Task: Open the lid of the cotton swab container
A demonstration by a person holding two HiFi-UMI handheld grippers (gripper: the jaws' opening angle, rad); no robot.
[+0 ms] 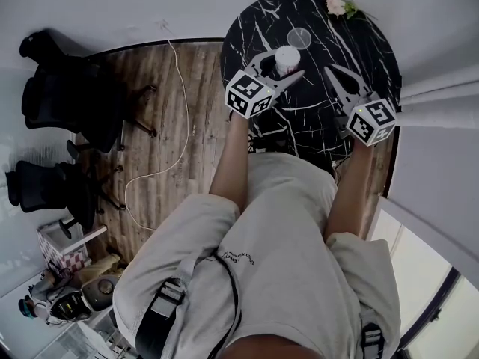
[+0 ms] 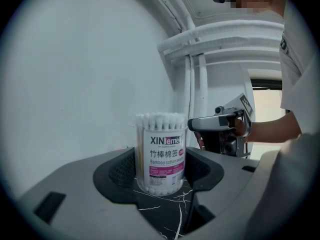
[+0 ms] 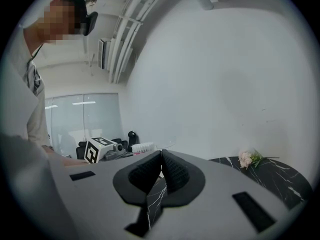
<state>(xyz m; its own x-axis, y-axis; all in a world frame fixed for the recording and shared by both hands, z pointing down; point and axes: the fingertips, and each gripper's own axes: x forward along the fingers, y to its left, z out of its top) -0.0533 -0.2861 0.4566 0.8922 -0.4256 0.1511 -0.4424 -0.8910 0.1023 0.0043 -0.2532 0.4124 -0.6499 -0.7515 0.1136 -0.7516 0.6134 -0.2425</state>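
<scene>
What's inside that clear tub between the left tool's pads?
The tub is packed with upright cotton swabs, white tips at the top. Its pink-and-white label covers most of the sticks, so they can't be seen.

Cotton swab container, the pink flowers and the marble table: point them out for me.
cotton swab container (image 2: 161,154): left gripper view, on its label.
pink flowers (image 1: 337,4): head view, on the blossoms.
marble table (image 1: 367,51): head view, on its bare top.

Head camera stares steeply down at the counter, while left tongs and right tongs cameras skim it low, facing each other, sharing the cotton swab container.
</scene>
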